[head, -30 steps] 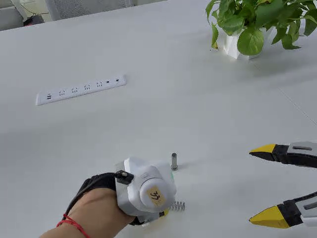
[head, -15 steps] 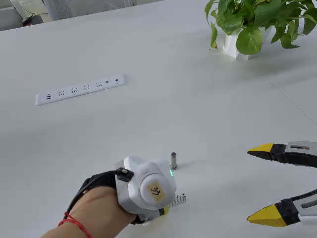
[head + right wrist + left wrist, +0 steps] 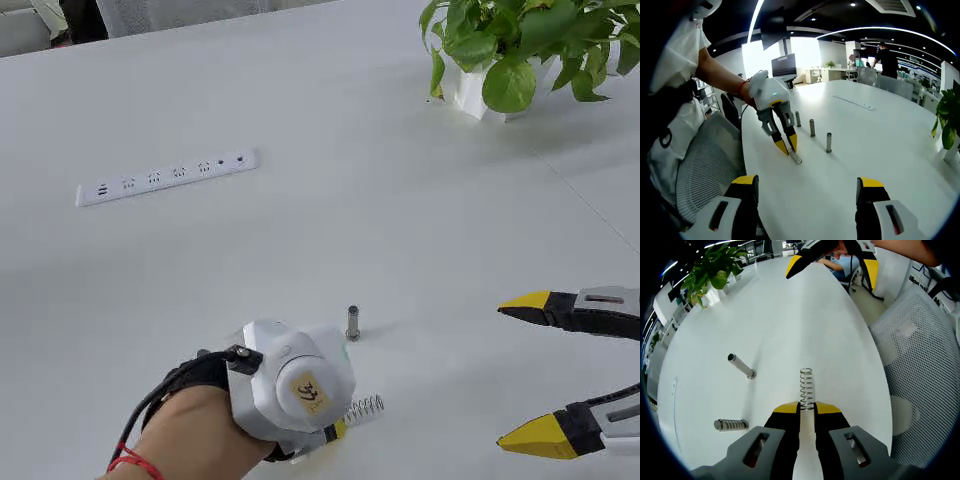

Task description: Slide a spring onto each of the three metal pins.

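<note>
as spring is pinched, three pins (upright) stand.

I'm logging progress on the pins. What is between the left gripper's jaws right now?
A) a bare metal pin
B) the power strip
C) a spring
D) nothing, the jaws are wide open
C: the left gripper is shut on one end of a spring, which sticks out ahead of its jaws, while the bare pin stands apart, untouched.
</note>
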Motion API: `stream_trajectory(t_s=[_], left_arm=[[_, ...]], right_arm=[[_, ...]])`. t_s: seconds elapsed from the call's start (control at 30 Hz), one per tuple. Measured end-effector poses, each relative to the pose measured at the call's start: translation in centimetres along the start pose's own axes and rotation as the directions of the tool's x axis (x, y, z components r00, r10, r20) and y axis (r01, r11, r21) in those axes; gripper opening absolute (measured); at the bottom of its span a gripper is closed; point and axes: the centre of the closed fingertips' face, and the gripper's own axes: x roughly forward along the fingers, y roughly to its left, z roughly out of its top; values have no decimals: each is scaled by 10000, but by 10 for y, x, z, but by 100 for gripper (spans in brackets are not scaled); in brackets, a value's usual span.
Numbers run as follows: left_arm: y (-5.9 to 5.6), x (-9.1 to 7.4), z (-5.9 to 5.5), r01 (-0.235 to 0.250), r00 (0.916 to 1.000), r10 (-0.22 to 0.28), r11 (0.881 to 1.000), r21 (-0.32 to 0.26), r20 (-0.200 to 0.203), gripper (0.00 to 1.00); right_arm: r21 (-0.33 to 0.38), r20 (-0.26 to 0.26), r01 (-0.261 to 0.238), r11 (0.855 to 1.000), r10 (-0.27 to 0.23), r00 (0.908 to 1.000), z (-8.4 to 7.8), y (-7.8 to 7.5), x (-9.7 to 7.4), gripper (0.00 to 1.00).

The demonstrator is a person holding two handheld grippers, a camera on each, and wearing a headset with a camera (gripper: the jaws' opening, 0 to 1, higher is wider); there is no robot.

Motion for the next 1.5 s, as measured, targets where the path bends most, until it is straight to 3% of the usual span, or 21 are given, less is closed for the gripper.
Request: stream_trajectory(t_s=[0.13,0.3,0.6,0.8,1.0,1.2,1.5], left_arm=[[-1,-11,5,-151,9989,162,9996,-252,429,7],[-3,-28,16,-283,9914,372,9971,-712,1259,7],[-11,-61,34,-549,9654,841,9909,-1228,2467,7],[-18,-82,44,-712,9462,1034,9909,-1144,3066,7],[-23,-107,53,-896,9146,1293,9887,-1198,3831,7],[-25,-126,57,-1112,8850,1565,9856,-1273,4384,7],[-27,-140,52,-1311,8617,1886,9796,-1525,4710,7]], right_arm=[[-131,3,-122,9998,122,9999,5,3,2,79],[-379,45,-343,9987,345,9994,17,10,6,77],[-652,414,-851,9942,879,9953,49,24,19,67],[-1100,542,-1465,9831,1531,9867,77,39,28,52],[-1717,195,-2424,9549,2493,9682,99,59,34,39],[-2388,-197,-2981,9242,3023,9530,117,72,37,32],[-3040,-987,-3659,8796,3529,9304,129,86,46,19]])
